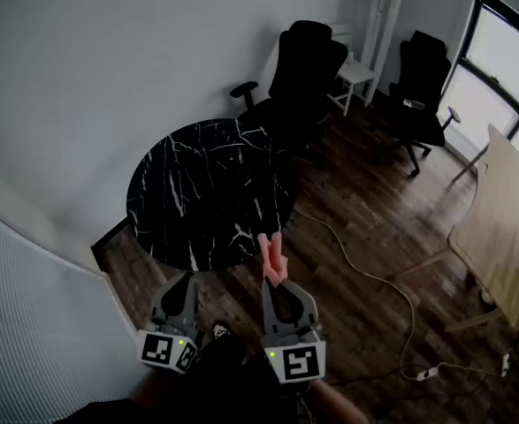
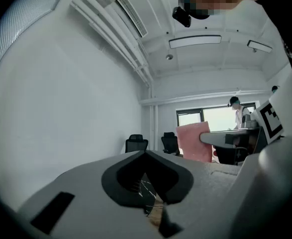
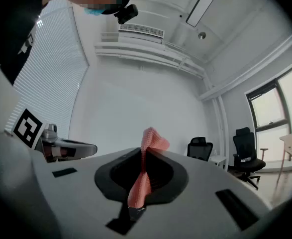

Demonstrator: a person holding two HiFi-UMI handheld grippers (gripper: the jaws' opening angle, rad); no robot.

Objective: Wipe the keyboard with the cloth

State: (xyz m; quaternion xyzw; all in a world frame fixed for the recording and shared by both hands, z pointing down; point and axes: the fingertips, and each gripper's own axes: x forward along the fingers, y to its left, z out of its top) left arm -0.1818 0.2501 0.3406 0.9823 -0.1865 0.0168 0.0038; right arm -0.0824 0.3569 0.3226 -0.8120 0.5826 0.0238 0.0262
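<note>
Keyboard: no view shows it. It is not on the part of the round black marble table [image 1: 206, 193] that you can see, so I cannot tell which way it lies from you.
Cloth: the pink cloth [image 1: 273, 256] is pinched in your right gripper [image 1: 277, 283]. A narrow strip of it stands up past the jaw tips.
Cloth axis: its long axis runs along the gripper's own line and points forward at the near edge of the table.
Right gripper: the jaws are clamped on the cloth [image 3: 142, 176]. The folded fabric fills the slot between the pads.
Left gripper: your left gripper [image 1: 185, 281] sits just beside the right one, at about the same reach. Its jaws are together with nothing held, and only a sliver of marble shows through the slit [image 2: 153, 203].
Table: ahead of both grippers, with its near edge just past the cloth's tip.
Coming move: my judgement is that you must find the keyboard first. The right hand already carries the cloth, so it should do the wiping, and the left is free to steady.
</note>
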